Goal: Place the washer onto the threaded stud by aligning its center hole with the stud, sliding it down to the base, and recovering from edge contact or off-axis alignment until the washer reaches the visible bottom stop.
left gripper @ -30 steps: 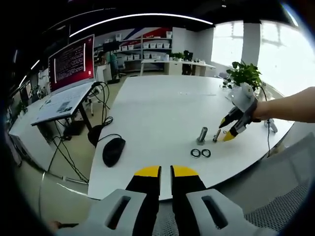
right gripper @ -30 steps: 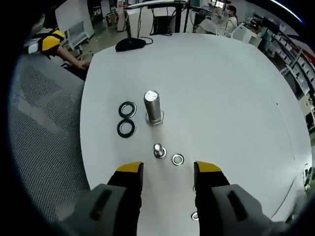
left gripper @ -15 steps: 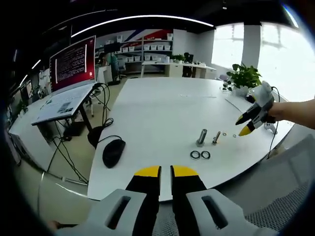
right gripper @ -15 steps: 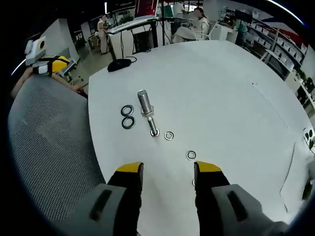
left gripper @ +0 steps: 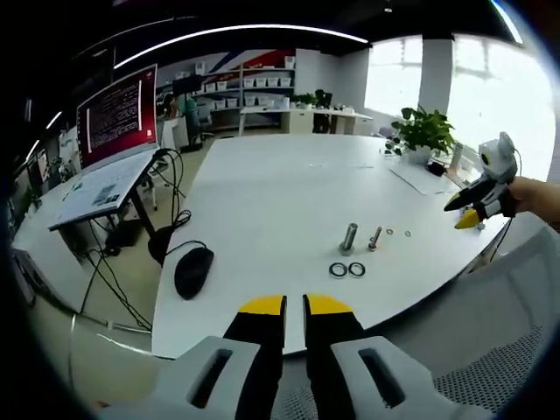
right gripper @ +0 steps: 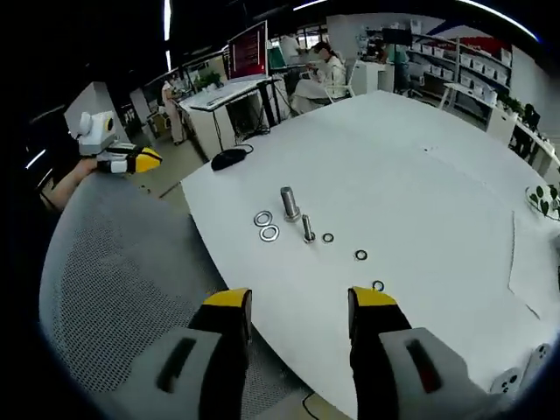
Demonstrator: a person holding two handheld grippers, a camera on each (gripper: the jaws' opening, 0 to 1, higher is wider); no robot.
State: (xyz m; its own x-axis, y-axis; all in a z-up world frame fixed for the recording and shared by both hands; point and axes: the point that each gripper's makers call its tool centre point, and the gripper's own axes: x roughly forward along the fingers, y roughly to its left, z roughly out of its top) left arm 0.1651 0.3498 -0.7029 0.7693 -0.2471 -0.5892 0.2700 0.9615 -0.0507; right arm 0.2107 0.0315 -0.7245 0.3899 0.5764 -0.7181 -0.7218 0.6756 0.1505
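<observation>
washer lies flat beside the stud, both claws well back

the washer [right gripper: 327, 237] most likely meant lies flat on the white table [right gripper: 420, 201], just beside the thin stud [right gripper: 308, 228] on the side facing away from the thick bolt [right gripper: 288, 203]. two more small washers, one [right gripper: 360, 255] and another [right gripper: 377, 285], trail from the stud toward the right gripper [right gripper: 293, 306], so which one is intended cannot be told for sure. on the far side of the bolt from the stud sit two larger dark rings [right gripper: 266, 225], touching or nearly so.

the stud stands upright, its long axis straight up from the table, so the washer has to be lifted, turned level over the tip and lowered along that axis.

the right gripper is released, its jaws spread wide with nothing between them, and it sits off the near table edge, well apart from the stud. the washers lie ahead of it, slightly toward its right jaw. the left gripper [left gripper: 294, 304] has its jaws clenched together on nothing, held off the table edge with the stud [left gripper: 374, 239], bolt [left gripper: 348, 238] and rings [left gripper: 347, 269] ahead and to its right.

judging by the trail of washers pointing at it, the right gripper is the better placed to reach in.
</observation>
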